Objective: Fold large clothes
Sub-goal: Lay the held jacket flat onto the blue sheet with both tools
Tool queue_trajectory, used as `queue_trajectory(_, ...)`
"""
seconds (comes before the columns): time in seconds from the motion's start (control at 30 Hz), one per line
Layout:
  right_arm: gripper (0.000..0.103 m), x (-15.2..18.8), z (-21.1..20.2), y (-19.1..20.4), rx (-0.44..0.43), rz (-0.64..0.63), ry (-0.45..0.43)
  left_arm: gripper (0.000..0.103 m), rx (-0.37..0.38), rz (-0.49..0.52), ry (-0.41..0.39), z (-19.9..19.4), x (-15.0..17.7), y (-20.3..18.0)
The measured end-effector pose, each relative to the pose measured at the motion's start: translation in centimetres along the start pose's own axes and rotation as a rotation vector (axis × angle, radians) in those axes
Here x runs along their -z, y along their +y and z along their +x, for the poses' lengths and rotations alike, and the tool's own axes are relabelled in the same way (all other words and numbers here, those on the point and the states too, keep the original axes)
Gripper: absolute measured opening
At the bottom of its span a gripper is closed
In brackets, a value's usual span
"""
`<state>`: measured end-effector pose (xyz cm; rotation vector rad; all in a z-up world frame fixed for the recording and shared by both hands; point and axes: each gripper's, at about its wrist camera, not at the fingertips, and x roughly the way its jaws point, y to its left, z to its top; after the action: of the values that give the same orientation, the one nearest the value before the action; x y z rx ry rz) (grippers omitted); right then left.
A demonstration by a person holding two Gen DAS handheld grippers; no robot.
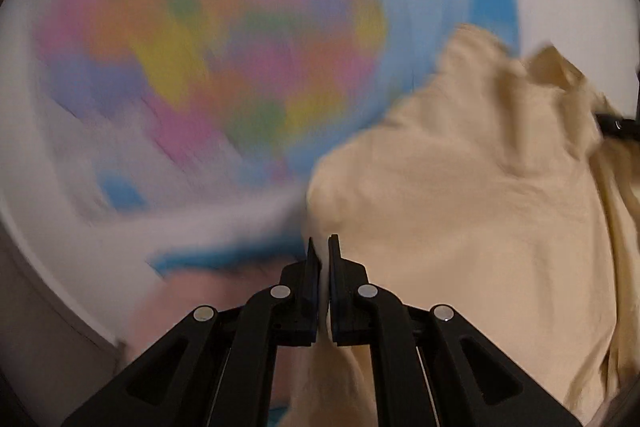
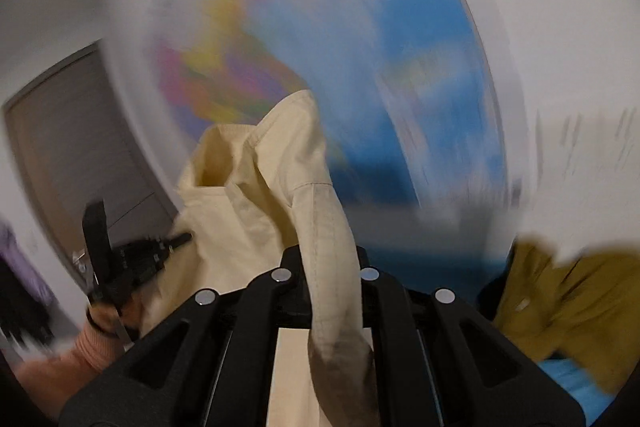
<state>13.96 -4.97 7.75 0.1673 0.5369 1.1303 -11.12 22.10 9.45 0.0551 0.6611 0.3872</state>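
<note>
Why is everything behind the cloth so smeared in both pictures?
Motion blur. Left wrist view: the colourful map smears while the cream cloth and left tool stay sharper. Right wrist view: the map streaks in arcs; fisheye bends the edges.

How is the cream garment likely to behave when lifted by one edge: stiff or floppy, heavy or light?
Probably floppy: the cream garment drapes over the right tool and sags in folds. Likely light, since a thin pinched edge carries it. Its creases suggest thin woven cloth that will swing.
</note>
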Motion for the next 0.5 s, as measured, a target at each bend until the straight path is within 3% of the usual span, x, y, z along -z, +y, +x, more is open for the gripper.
queue_trajectory(0.1, 0.005, 3.3, 8.0, -6.4, 0.096, 0.105, 0.159, 0.003, 0.016, -0.013, 0.213, 11.2, 2.9, -0.5)
queue_trajectory(0.17, 0.005, 5.4, 11.4, -9.4, 0.167, 0.145, 0.229, 0.003, 0.065, -0.041, 0.297, 14.4, 4.3, -0.3)
queue_trajectory(0.23, 0.005, 6.1, 12.3, -10.9, 0.190, 0.157, 0.233, 0.006, 0.086, -0.061, 0.337, 15.8, 4.6, 0.4)
queue_trajectory(0.3, 0.005, 6.0, 12.1, -11.3, 0.173, 0.147, 0.231, 0.034, 0.135, -0.033, 0.318, 15.1, 4.3, 0.9)
queue_trajectory(0.33, 0.005, 5.8, 11.8, -11.2, 0.175, 0.132, 0.232, 0.061, 0.128, -0.005, 0.312, 14.9, 4.0, 1.1)
queue_trajectory(0.4, 0.008, 5.1, 11.7, -11.0, 0.166, 0.125, 0.226, 0.053, 0.117, 0.034, 0.289, 14.3, 3.7, 1.2)
queue_trajectory(0.43, 0.012, 4.8, 11.7, -11.2, 0.193, 0.122, 0.230, 0.053, 0.127, 0.042, 0.301, 14.3, 3.7, 1.3)
queue_trajectory(0.5, 0.052, 4.5, 10.5, -11.2, 0.319, 0.102, 0.237, 0.053, 0.117, 0.024, 0.312, 14.1, 4.2, 1.4)
